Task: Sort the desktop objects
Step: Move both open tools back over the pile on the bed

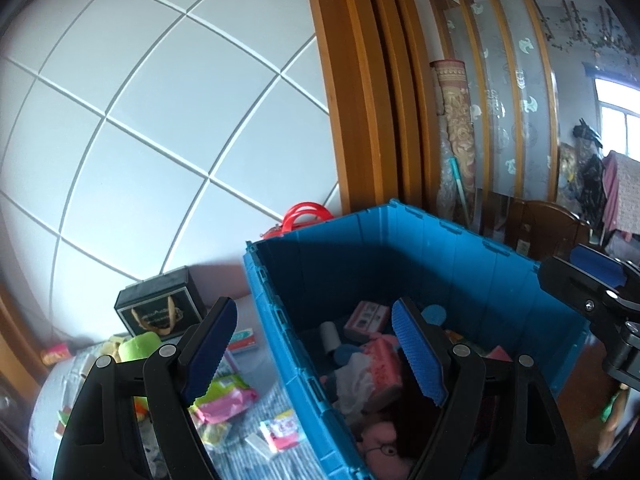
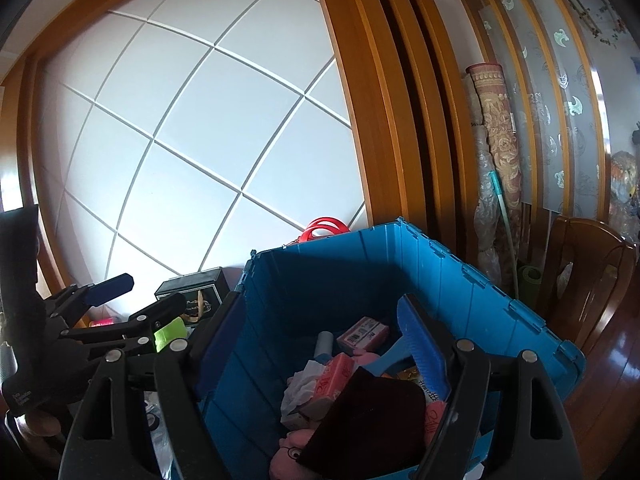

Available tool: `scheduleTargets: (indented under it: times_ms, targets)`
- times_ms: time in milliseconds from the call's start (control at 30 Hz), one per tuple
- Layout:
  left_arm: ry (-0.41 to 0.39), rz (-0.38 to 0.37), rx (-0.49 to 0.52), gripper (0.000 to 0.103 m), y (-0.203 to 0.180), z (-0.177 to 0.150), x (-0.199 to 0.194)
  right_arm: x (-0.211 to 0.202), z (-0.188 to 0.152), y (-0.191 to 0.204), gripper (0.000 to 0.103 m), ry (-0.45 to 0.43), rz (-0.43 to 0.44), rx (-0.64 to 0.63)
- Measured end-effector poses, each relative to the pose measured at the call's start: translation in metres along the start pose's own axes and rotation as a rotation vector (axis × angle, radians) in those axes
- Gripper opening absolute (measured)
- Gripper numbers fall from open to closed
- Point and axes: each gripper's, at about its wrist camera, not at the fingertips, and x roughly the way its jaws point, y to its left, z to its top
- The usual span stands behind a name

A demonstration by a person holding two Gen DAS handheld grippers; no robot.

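Both grippers hang wide open and empty – the right gripper (image 2: 320,364) above the blue crate (image 2: 500,308), likely just after a drop. The left gripper (image 1: 314,354) straddles its wall; loose packets (image 1: 224,394) lie at seven o'clock.

left wrist: close, above bin's (image 1: 440,248) left rim | right wrist: close, over bin | shared: bin interior

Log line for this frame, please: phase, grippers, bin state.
phase: between picks | left gripper: open, empty, over bin edge | right gripper: open, empty, above blue bin | bin: partly filled | table items remain
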Motion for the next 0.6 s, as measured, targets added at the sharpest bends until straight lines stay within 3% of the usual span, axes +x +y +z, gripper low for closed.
scheduleTargets:
  times_ms: [333, 600]
  targets:
    - [-0.106, 0.013, -0.02, 0.081, 0.029, -0.042, -0.064, -0.067, -0.024, 0.043, 0.078, -0.12, -0.076, -0.064]
    - [-0.076, 0.003, -0.005, 0.081, 0.08, -0.088, -0.105, -0.099, -0.05, 0.103, 0.083, -0.14, -0.091, -0.038]
